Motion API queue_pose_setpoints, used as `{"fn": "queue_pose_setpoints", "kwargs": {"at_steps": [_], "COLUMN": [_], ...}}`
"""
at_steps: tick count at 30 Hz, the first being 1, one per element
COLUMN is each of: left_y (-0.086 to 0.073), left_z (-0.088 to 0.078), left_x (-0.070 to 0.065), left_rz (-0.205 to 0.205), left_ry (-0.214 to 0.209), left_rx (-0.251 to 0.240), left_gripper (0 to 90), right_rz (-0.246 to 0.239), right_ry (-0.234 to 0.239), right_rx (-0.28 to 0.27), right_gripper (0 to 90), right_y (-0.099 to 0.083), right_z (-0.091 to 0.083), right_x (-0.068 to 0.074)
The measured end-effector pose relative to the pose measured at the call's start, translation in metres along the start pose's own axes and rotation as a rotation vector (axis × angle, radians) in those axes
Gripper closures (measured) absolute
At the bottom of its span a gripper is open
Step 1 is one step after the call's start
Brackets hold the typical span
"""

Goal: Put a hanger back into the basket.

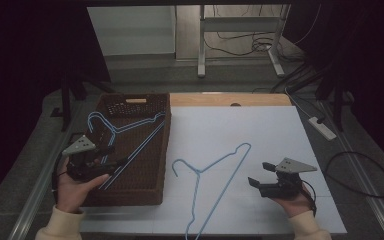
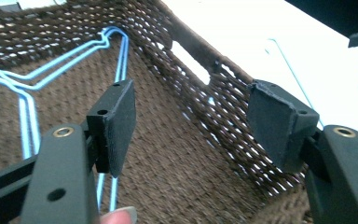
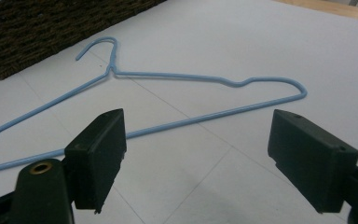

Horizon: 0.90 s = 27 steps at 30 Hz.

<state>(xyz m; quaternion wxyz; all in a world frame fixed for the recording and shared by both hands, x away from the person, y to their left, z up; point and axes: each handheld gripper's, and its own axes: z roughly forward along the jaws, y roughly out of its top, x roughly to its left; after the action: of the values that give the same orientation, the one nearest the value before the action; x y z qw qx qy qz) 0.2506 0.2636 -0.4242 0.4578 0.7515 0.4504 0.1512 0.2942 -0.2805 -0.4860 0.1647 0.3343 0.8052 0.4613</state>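
Basket (image 1: 157, 150): dark brown weave, open lattice pattern along its walls, one pale tan patch at the far handle slot.

Hangers in the basket (image 1: 125, 127): light blue wire against the brown floor.

Hanger on the table (image 1: 215, 165): the same light blue, plain.

Table (image 1: 260, 130): white sheet with faint grey seam lines; a strip of bare light wood at the far edge.

My left gripper (image 1: 109, 155): matte black jaws, brass-coloured rivets, grey three-cornered plate with dark dots.

My right gripper (image 1: 261, 173): black likewise, grey plate.

My sleeves (image 1: 60, 227): cream.
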Motion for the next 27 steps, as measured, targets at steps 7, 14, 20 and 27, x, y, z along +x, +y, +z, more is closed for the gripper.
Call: {"fn": "queue_pose_setpoints", "kwargs": {"at_steps": [7,14,20,27], "left_y": [-0.006,-0.009,-0.009,-0.008], "left_z": [0.003,0.009,0.010,0.012], "left_x": [-0.018,-0.028,-0.028,-0.032], "left_rz": [0.058,0.082,0.081,0.092], "left_ry": [-0.016,-0.024,-0.028,-0.025], "left_rx": [-0.006,-0.023,-0.023,-0.031], "left_gripper": [32.4,32.0,31.5,31.1], "right_rz": [0.002,-0.001,-0.011,-0.029], "right_ry": [0.001,0.007,0.012,0.018], "right_rx": [-0.002,-0.002,0.003,0.033], "right_gripper": [19.7,18.6,17.6,15.6], "right_y": [0.001,0.002,0.004,0.005], "right_z": [-0.002,-0.003,-0.003,0.001], "right_x": [-0.001,-0.001,0.001,0.005]}}
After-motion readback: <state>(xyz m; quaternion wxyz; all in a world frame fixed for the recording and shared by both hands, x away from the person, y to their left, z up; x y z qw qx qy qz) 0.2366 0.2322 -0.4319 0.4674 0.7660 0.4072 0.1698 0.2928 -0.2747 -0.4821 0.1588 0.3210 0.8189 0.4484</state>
